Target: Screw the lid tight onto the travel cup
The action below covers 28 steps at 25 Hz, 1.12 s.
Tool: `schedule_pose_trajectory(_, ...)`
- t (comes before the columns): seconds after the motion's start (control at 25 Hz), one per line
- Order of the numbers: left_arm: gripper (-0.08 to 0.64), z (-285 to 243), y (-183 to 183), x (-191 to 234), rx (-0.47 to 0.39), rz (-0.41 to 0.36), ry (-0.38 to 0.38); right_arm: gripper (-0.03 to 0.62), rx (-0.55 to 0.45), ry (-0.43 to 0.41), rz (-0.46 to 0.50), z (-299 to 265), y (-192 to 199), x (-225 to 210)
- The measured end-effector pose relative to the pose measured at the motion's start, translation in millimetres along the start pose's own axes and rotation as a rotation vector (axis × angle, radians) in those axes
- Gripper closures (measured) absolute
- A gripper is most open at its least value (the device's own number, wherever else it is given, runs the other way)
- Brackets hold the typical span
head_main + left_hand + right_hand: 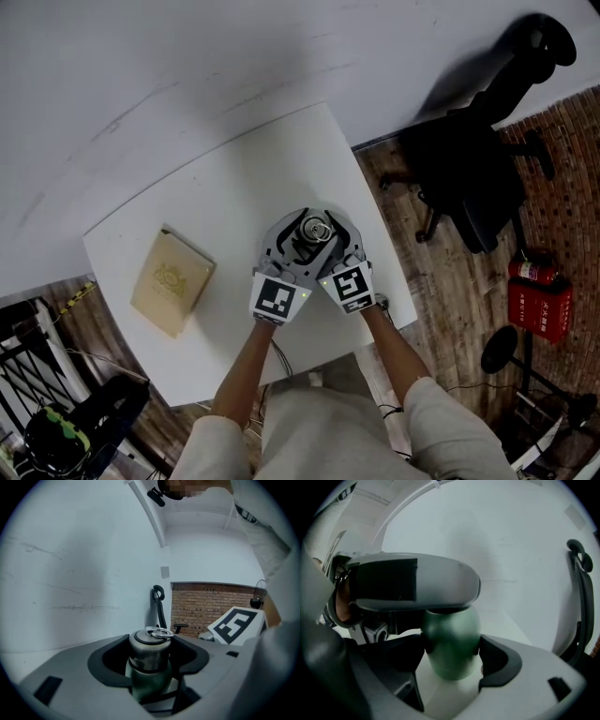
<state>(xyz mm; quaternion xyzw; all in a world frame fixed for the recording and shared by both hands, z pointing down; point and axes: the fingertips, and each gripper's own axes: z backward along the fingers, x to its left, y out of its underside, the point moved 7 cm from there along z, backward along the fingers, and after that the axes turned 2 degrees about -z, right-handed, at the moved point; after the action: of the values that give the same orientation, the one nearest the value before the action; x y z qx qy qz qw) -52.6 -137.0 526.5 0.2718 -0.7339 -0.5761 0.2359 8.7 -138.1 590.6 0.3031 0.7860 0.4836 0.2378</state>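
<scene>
The travel cup stands upright on the white table (234, 178), its steel lid (314, 228) with a ring on top. In the left gripper view the lid (149, 649) sits on the green body (146, 682), and my left gripper (150, 660) is shut on the lid, with both black pads against it. My right gripper (452, 660) is shut on the green body (452, 641) lower down, one pad on each side. A grey finger of the left gripper (412, 583) crosses above it and hides the lid there. From above, the left gripper (302, 236) and the right gripper (328, 246) meet at the cup.
A tan box (172, 279) lies on the table to the left of the cup. The table's right edge (398, 300) runs close by the right hand. A black office chair (469, 178) and a red fire extinguisher (542, 298) stand on the wooden floor to the right.
</scene>
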Motion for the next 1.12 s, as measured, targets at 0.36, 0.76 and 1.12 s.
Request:
schedule_pose_trajectory(0.36, 0.299, -3, -1, 10, 0.015, -0.074, 0.261, 0.233, -0.001, 0.000, 0.000, 0, 0, -1)
schedule_pose_trajectory(0.76, 0.299, -7, -2, 21, 0.019, -0.138, 0.536, 0.233, 0.000, -0.003, -0.001, -1, 1, 1)
schedule_pose_trajectory(1.12, 0.273, -5, -2, 22, 0.000, -0.127, 0.465, 0.233, 0.001, -0.002, 0.003, -1, 1, 0)
